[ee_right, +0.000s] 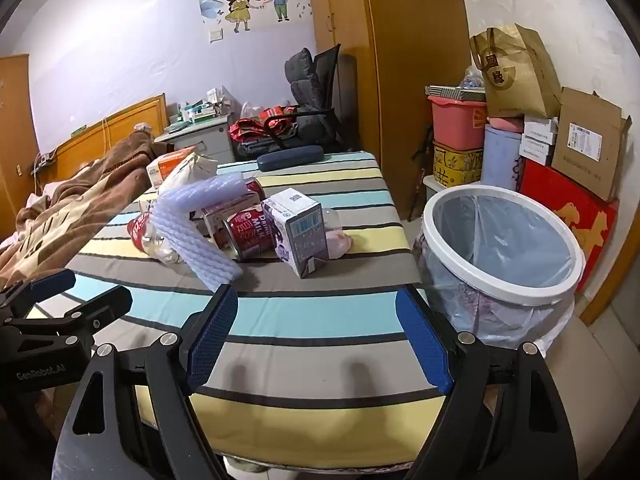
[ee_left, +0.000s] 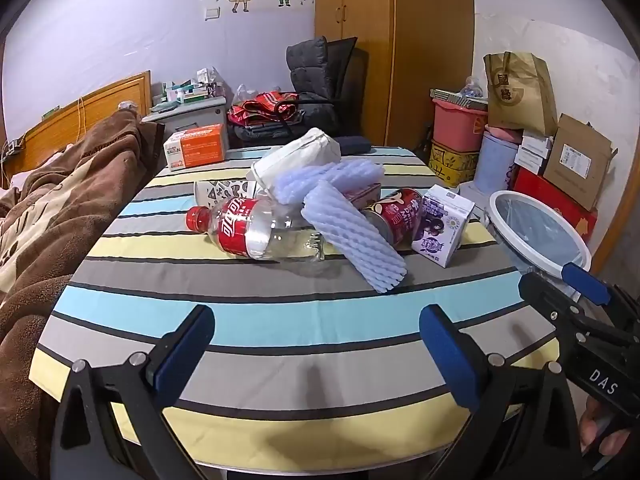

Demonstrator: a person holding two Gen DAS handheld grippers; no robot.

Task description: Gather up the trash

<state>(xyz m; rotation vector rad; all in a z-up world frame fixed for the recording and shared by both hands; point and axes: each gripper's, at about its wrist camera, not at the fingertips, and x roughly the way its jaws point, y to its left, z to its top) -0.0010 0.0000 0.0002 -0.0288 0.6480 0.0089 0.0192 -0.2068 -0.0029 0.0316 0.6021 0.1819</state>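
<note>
While both my grippers, left gripper and right gripper, stood released and empty, the foam sleeve lay ahead-left of the right, long axis pointing toward it; bin right.

L gripper jaws wide open, nothing btwn pads, pointing fwd and tilted down. R gripper same: wide open, empty, angled down, sitting just to the right of L. I can see part of a hand on R gripper's handle, low right in L wrist view.
</note>
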